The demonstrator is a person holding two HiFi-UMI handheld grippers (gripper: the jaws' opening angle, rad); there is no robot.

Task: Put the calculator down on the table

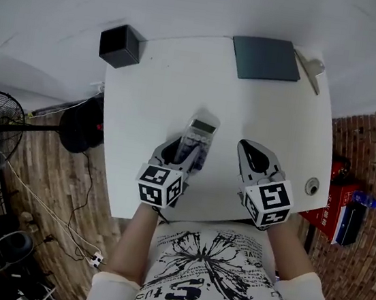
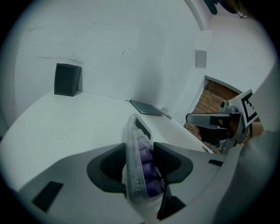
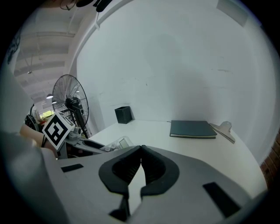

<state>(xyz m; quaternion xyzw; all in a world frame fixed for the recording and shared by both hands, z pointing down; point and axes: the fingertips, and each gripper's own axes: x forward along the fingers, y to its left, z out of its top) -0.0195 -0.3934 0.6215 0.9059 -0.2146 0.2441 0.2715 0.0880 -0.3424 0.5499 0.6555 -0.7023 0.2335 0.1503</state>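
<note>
The calculator (image 1: 202, 128) is found over the near middle of the counter (image 1: 163, 81), between the jaws of the left claw (image 1: 187, 147), with its display end pointed away from the person. In the left gripper view it is seen standing on edge between the pads, clear shell to one side and purple keys to the other. The jaws are spread wide, and the pads appear to lie against it loosely rather than clamp it, so the hold is judged slack. Whether its far end already rests on the counter cannot be told.

The right claw (image 1: 256, 155) is held just beside it with its jaws closed together and nothing between them.

The calculator is judged to be small, light and stiff, being made of hard plastic. The clear shell is likely to be smooth and slippery against the pads, while the raised keys should give more friction. The display end is judged the most fragile part and is best left untouched. A hold across the thickness of the keyed lower half, as taken here, is judged sound. Because so little weight is involved, only a gentle squeeze should be needed, and a short drop onto the counter is unlikely to do harm.
</note>
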